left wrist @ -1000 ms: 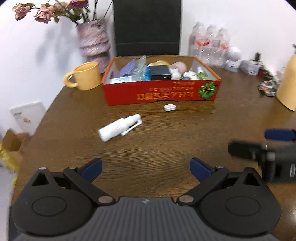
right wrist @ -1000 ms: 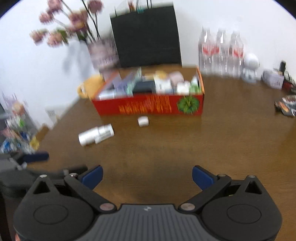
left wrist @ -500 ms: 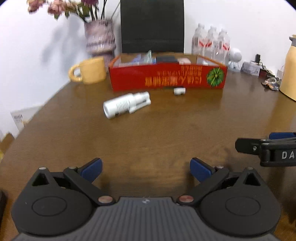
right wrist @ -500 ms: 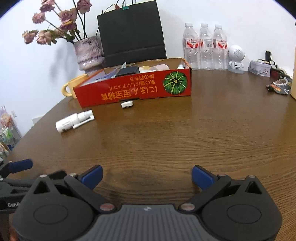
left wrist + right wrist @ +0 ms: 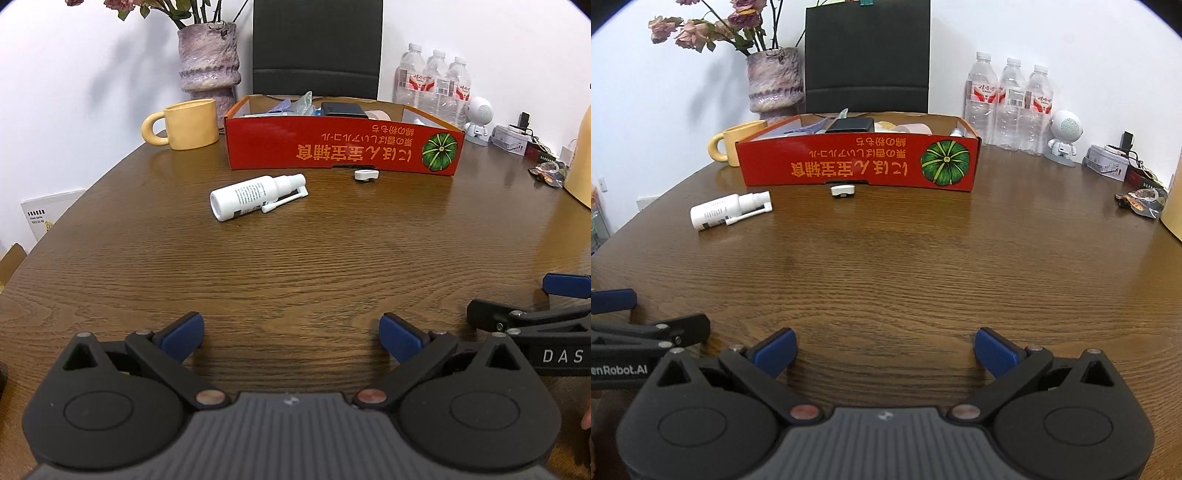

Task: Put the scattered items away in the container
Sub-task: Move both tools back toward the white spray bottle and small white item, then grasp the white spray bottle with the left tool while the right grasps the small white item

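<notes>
A red cardboard box [image 5: 343,147] [image 5: 857,162] with several items inside stands at the far middle of the round wooden table. A white spray bottle [image 5: 255,195] [image 5: 729,210] lies on its side in front of the box, to the left. A small white clip-like piece [image 5: 366,174] [image 5: 843,190] lies against the box's front wall. My left gripper [image 5: 291,338] is open and empty, low over the near table. My right gripper [image 5: 884,349] is open and empty, beside the left one.
A yellow mug [image 5: 186,123] and a purple vase [image 5: 208,59] stand left of the box. Three water bottles [image 5: 1008,107], a white robot figure [image 5: 1063,136], small boxes and a wrapper [image 5: 1143,199] sit at the right. A black chair [image 5: 317,48] is behind the box.
Both grippers have dropped lower and settled near the table's front edge, side by side. The bottle and the white piece have not moved.
</notes>
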`<state>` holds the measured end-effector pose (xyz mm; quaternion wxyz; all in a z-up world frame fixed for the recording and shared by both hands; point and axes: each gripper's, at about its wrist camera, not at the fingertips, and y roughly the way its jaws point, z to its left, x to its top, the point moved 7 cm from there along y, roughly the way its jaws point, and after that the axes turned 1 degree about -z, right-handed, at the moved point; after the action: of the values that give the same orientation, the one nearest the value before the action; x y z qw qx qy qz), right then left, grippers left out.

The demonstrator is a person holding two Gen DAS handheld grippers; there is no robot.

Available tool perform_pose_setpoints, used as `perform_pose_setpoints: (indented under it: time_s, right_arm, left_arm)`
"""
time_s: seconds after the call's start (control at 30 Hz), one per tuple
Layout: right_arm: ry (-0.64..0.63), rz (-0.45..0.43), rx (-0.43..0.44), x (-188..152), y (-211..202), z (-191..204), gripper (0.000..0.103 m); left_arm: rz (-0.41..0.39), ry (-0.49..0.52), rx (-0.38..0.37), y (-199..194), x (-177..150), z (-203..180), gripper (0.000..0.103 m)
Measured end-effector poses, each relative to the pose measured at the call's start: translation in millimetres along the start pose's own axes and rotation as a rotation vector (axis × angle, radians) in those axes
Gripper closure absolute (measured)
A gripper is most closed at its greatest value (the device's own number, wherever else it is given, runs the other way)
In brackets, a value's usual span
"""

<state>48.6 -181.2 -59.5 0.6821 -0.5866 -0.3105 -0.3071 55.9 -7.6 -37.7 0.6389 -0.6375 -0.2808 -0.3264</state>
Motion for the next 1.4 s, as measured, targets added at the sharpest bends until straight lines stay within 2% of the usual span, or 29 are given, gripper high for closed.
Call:
perform_pose_setpoints:
  time_s: [0.27,0.37,0.43,0.53,0.73,0.77,0.83,0.87,0.9,0.93,0.97,1.03,1.13,1.2,1.27,1.4]
  right_arm:
    - [0.001,0.000,-0.001,0.2,0.1,-0.2,0.000]
    - [0.000,0.001,-0.002,0.8,0.7,-0.4,0.000]
    - [0.000,0.001,-0.001,1.1,1.1,-0.5,0.000]
    - [-0.002,0.001,0.003,1.8,2.0,-0.1,0.000]
    - [-0.076,0.041,0.091,20.7,23.4,5.8,0.000]
    - [-0.089,0.055,0.108,25.5,28.4,5.6,0.000]
    - [-0.060,0.059,0.106,37.1,38.2,-0.2,0.001]
    - [-0.045,0.055,0.116,44.1,43.6,-2.5,0.005]
    - [-0.030,0.050,0.126,51.1,48.9,-4.8,0.008]
    - [-0.016,0.045,0.136,58.2,54.3,-6.8,0.012]
    - [-0.023,0.028,0.140,68.0,61.1,-4.4,0.013]
    - [-0.037,-0.006,0.148,87.6,74.7,0.3,0.015]
    - [-0.111,-0.044,0.161,113.1,98.5,18.8,0.023]
    - [-0.156,-0.030,0.174,122.0,118.1,34.0,0.033]
    - [-0.183,-0.005,0.190,128.1,136.6,47.1,0.058]
    - [-0.146,-0.014,0.188,131.4,149.4,52.6,0.067]
  left_arm:
    - [0.000,0.001,0.000,0.3,0.0,-0.1,0.000]
    - [-0.017,0.064,-0.059,1.6,4.5,-0.8,0.000]
    - [-0.067,0.157,-0.105,7.2,21.7,2.3,0.000]
    - [-0.110,0.231,-0.079,28.5,54.1,13.8,0.000]
    - [-0.092,0.265,-0.177,83.4,90.5,22.0,0.003]
    - [-0.087,0.265,-0.195,89.8,92.5,21.2,0.006]
    - [-0.072,0.276,-0.185,100.4,92.4,20.1,0.030]
    - [-0.068,0.287,-0.163,103.8,91.1,20.0,0.037]
    - [-0.079,0.297,-0.143,102.9,90.4,20.8,0.053]
    - [-0.077,0.293,-0.142,100.6,89.7,22.0,0.064]
    - [-0.074,0.286,-0.144,98.6,89.0,23.1,0.067]
    - [-0.066,0.261,-0.165,96.5,87.8,24.5,0.068]
    - [-0.067,0.254,-0.170,94.5,86.0,24.9,0.068]
    - [-0.066,0.244,-0.171,93.2,85.7,26.1,0.069]
    - [-0.059,0.220,-0.177,93.5,86.6,29.8,0.069]
    - [-0.059,0.193,-0.160,94.3,89.1,37.6,0.069]
